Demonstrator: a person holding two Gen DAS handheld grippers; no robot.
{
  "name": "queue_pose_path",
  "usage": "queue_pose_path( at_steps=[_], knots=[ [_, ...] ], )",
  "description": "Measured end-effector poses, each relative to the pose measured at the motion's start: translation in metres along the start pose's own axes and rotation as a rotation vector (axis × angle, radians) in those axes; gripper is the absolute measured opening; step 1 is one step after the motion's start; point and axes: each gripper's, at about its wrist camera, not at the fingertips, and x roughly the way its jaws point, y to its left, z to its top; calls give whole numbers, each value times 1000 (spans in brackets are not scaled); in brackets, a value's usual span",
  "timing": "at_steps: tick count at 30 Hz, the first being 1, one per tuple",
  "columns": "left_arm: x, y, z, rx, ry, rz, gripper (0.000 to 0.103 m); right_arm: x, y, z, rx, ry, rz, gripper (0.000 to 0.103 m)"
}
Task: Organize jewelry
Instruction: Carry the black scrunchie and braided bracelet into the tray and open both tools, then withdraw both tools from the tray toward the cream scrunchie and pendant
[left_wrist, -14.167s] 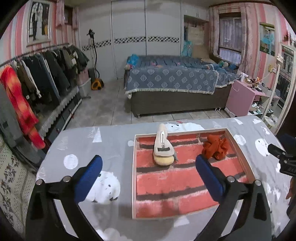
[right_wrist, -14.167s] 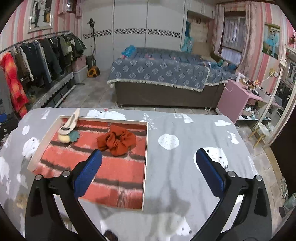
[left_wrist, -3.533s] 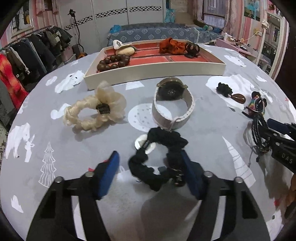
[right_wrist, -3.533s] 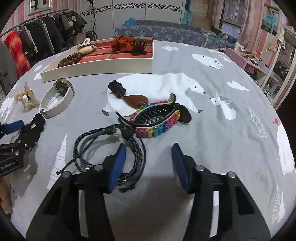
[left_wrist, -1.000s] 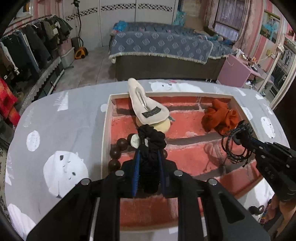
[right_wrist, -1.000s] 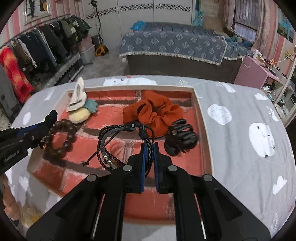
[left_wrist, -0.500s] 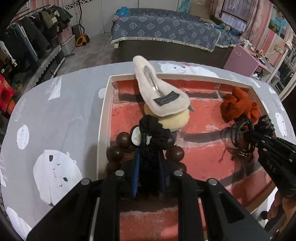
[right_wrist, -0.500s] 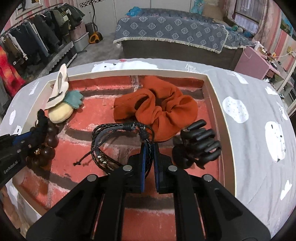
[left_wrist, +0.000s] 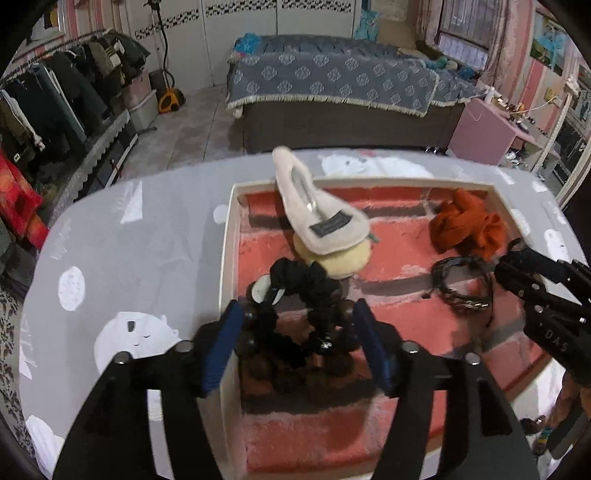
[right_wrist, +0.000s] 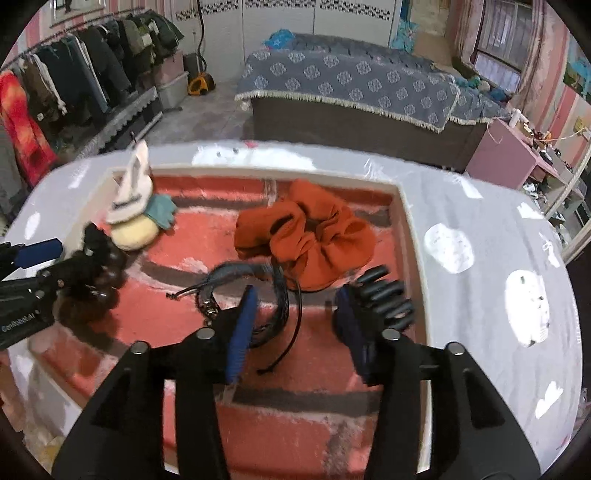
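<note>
Grey cloth with white bears covers the table (left_wrist: 147, 236), and on it sits a tray (left_wrist: 228, 236) with pale walls and a red brick-patterned floor. At the tray's left end the left gripper (left_wrist: 297, 343) hangs with its jaws just opened and now apart; the black scrunchie (left_wrist: 295, 295) lies loose between them on top of the brown bead bracelet (left_wrist: 332, 363), neither blue pad pressing it. Just behind sits a cream hair clip (left_wrist: 317, 218) on a yellow puff (left_wrist: 343, 258). Toward the middle, the braided black cord bracelets (right_wrist: 258, 291) lie on the tray floor between the right gripper (right_wrist: 295, 325)'s jaws, which have also just opened and stand apart. Behind them rests the orange scrunchie (right_wrist: 306, 236), and a black claw clip (right_wrist: 384, 295) lies just beside the right finger, near the tray's right wall.
</note>
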Motion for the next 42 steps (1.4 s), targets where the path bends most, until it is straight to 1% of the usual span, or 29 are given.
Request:
queue_pose_path(
  at_steps=[1,2,3,4,5,7,11,13,16,21,26,31,37,42],
  knots=[
    [-9,-1,0,6,-18,1,70,-8,-2,0,-1,-16,-1,64],
    [-16,-2,0,11,-35,7,77,-21,-6,0,-2,-41,-5,73],
    [-27,-3,0,19,-66,18,80,-31,-10,0,-1,-63,-11,78],
    [-34,-4,-1,25,-82,25,86,-42,-14,-1,2,-88,-20,86],
    [-45,-6,-2,34,-108,35,89,-52,-18,-3,7,-107,-25,93],
    [-62,-5,-6,41,-136,37,90,-67,-22,-5,10,-129,-24,98],
    [-89,-8,-16,48,-182,51,94,-97,-28,-18,-6,-157,-33,99],
    [-101,-8,-25,51,-202,44,94,-108,-28,-29,-15,-169,-38,99],
    [-116,-4,-38,42,-233,44,98,-125,-28,-51,-14,-191,-45,99],
    [-134,-5,-78,61,-285,107,99,-135,-29,-95,-2,-210,-56,99],
    [-137,-3,-115,61,-291,129,99,-132,-32,-132,12,-195,-86,99],
    [-140,3,-143,29,-295,112,99,-133,-28,-159,11,-214,-124,99],
    [-125,9,-174,-11,-263,111,99,-128,-18,-175,-3,-243,-165,99],
    [-122,5,-186,2,-272,119,99,-118,-14,-179,-13,-216,-142,99]
  ],
)
